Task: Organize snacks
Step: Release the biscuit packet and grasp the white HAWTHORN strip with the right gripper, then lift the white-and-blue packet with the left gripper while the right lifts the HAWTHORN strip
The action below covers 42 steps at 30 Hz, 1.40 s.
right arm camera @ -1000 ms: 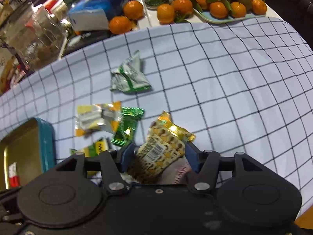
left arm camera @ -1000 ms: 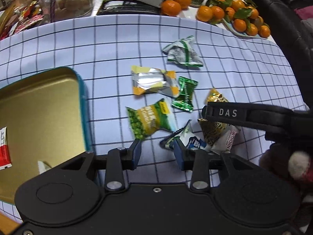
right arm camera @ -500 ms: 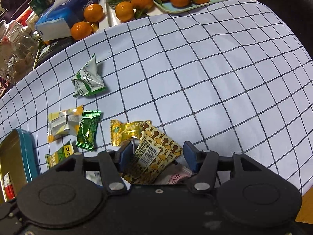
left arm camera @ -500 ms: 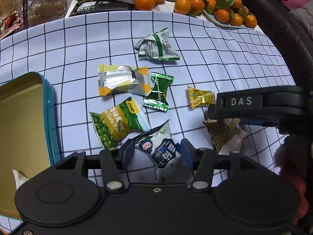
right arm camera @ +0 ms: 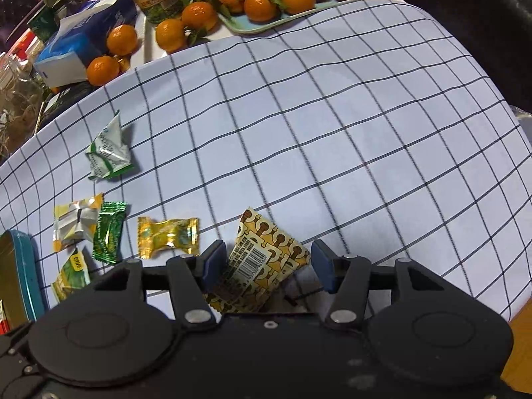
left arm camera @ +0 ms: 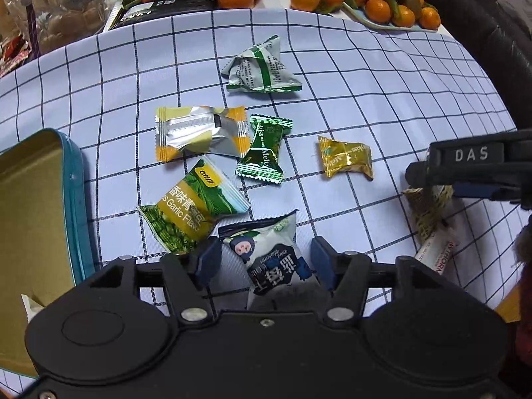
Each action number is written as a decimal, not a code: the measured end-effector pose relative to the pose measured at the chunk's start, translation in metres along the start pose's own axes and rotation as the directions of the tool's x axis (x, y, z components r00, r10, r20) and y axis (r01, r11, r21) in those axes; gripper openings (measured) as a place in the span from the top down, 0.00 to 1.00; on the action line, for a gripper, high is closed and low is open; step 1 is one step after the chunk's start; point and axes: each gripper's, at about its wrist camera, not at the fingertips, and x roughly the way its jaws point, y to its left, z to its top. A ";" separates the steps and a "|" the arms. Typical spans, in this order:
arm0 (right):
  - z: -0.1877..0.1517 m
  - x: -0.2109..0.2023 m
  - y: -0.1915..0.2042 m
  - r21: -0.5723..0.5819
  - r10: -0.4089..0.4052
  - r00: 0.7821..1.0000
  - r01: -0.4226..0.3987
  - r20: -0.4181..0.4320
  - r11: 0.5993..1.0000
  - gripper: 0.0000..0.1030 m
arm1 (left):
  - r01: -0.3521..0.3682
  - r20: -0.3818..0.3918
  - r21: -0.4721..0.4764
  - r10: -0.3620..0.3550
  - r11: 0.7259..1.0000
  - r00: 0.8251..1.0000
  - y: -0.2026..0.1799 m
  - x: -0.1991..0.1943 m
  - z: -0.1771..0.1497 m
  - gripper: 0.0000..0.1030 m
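My left gripper [left arm camera: 265, 261] points down over a blue-and-white snack packet [left arm camera: 269, 256] that lies on the checked cloth. Its jaws are opening, with the packet between them and untouched by the pads. My right gripper [right arm camera: 266, 262] is shut on a brown-and-gold patterned packet [right arm camera: 262, 259]. In the left wrist view that packet [left arm camera: 429, 206] hangs above the cloth with a white packet [left arm camera: 439, 249] beside it. Loose on the cloth are a green garlic-pea packet [left arm camera: 193, 206], a silver-yellow packet [left arm camera: 199, 131], a green candy [left arm camera: 264, 148], a gold candy [left arm camera: 345, 156] and a white-green packet [left arm camera: 262, 68]. An open teal tin [left arm camera: 78, 199] stands at the left.
At the back stand a plate of oranges [right arm camera: 266, 3], loose oranges, a blue tissue box [right arm camera: 83, 43] and jars. A dark sofa [left arm camera: 482, 33] curves round the right side. The cloth's right half [right arm camera: 365, 133] holds nothing, and the table edge [right arm camera: 518, 332] is near my right gripper.
My left gripper came over the blue-and-white packet and its jaws widened. My right gripper carried the patterned packet rightward, away from the pile, uncovering the gold candy.
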 end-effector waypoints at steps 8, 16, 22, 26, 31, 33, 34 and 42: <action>0.002 -0.003 -0.021 0.037 0.025 1.000 -0.025 0.015 0.999 0.39 | -0.047 0.032 0.026 0.047 0.999 0.998 -0.007 0.001 -0.005 0.39; -0.003 -0.002 -0.016 0.010 0.064 0.998 -0.064 -0.015 0.998 0.18 | -0.051 0.030 0.034 0.050 0.998 0.998 -0.005 0.001 -0.006 0.42; -0.003 -0.004 -0.021 0.040 0.133 0.989 -0.131 -0.064 0.991 0.29 | -0.041 0.020 0.057 0.040 0.998 0.999 -0.004 0.000 -0.008 0.46; -0.009 -0.015 -0.028 0.073 0.180 0.980 -0.174 -0.082 0.982 0.34 | -0.037 0.016 0.069 0.036 0.997 0.999 -0.004 0.000 -0.007 0.46; -0.021 -0.021 -0.033 0.085 0.168 0.978 -0.158 -0.123 0.984 0.44 | -0.022 0.010 0.054 0.022 0.998 1.000 -0.001 0.000 -0.006 0.46; -0.024 -0.019 -0.033 0.092 0.163 0.976 -0.150 -0.145 0.984 0.47 | -0.017 0.008 0.049 0.017 0.999 1.000 0.000 0.000 -0.005 0.46; -0.026 -0.019 -0.033 0.097 0.163 0.975 -0.149 -0.153 0.984 0.47 | -0.015 0.007 0.048 0.014 0.999 1.000 0.000 0.000 -0.005 0.46; -0.026 -0.023 -0.038 0.149 0.202 0.965 -0.178 -0.169 0.973 0.48 | -0.009 0.005 0.050 0.009 0.999 1.000 -0.002 0.001 -0.005 0.43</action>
